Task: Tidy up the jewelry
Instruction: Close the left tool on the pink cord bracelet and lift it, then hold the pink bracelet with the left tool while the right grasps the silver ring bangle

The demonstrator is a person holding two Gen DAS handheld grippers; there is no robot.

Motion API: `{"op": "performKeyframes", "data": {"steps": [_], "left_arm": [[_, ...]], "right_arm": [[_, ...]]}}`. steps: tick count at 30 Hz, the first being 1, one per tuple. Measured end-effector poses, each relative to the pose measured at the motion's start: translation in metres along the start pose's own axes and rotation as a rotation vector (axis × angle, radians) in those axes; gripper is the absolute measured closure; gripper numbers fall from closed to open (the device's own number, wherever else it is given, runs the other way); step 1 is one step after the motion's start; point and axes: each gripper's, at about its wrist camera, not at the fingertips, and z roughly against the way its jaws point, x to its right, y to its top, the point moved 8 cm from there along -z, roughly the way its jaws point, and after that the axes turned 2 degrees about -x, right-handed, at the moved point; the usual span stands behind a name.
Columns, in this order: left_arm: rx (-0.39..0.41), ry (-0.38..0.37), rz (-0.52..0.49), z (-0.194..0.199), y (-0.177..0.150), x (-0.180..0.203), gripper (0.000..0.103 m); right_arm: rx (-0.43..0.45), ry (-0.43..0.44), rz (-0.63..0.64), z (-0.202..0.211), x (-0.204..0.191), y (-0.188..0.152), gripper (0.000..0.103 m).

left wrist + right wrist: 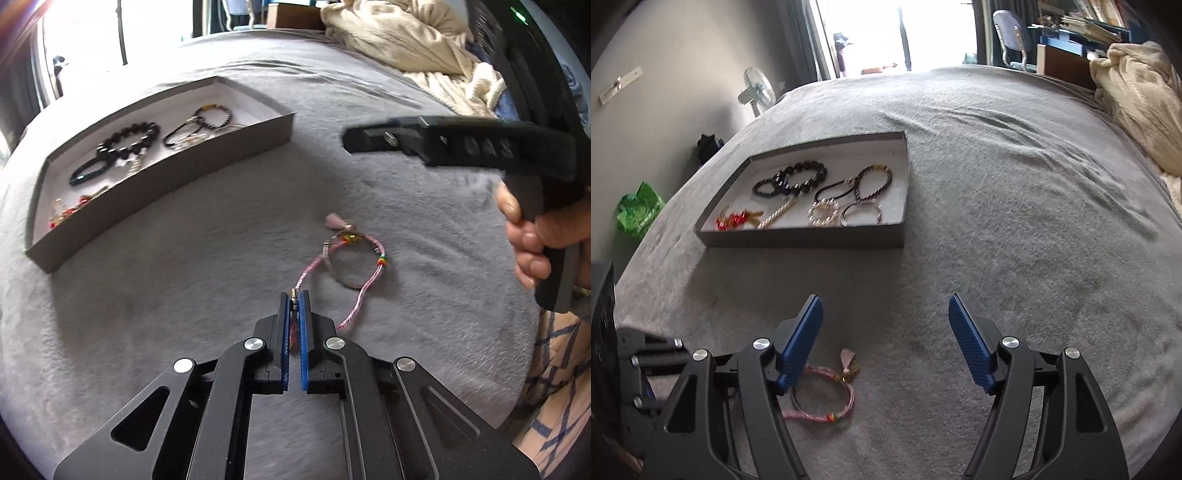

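Left gripper [294,297] clamped on pink cord bracelet [364,266].
Right gripper [884,325] jaws wide, empty; tray [812,236] at 11 o'clock.

The pink cord bracelet [360,266] runs between the blue pads of the left tool [294,301], so its clasp end is mostly hidden there; in the right wrist view a black finger [798,343] covers part of its loop. The box's near wall [162,184] hides some pieces inside, and the other tool [436,142] is blurred, its handle partly covered by a hand [532,236]

Black tool [294,295] with blue ribbed pads [803,341], silver screws [255,344].
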Motion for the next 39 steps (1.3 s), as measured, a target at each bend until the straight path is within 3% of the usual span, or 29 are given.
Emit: {"op": "performKeyframes", "data": {"steps": [6, 12, 19, 28, 39], "left_arm": [[0.055, -0.004, 0.069, 0.023, 0.006, -0.029, 0.098], [0.113, 0.044, 0.162, 0.051, 0.015, -0.068, 0.098], [0.052, 0.102, 0.246, 0.045, 0.001, -0.104, 0.098], [-0.015, 0.099, 0.245, 0.025, -0.016, -0.102, 0.098], [-0.038, 0.149, 0.219, 0.009, -0.015, -0.106, 0.081]], "right_arm": [[-0.033, 0.004, 0.046, -0.007, -0.013, -0.014, 0.033], [-0.052, 0.034, 0.064, -0.011, -0.024, -0.025, 0.033], [-0.091, 0.073, 0.114, -0.023, -0.049, -0.046, 0.033], [-0.113, 0.082, 0.134, -0.034, -0.063, -0.06, 0.033], [-0.125, 0.1, 0.123, -0.04, -0.065, -0.062, 0.038]]}}
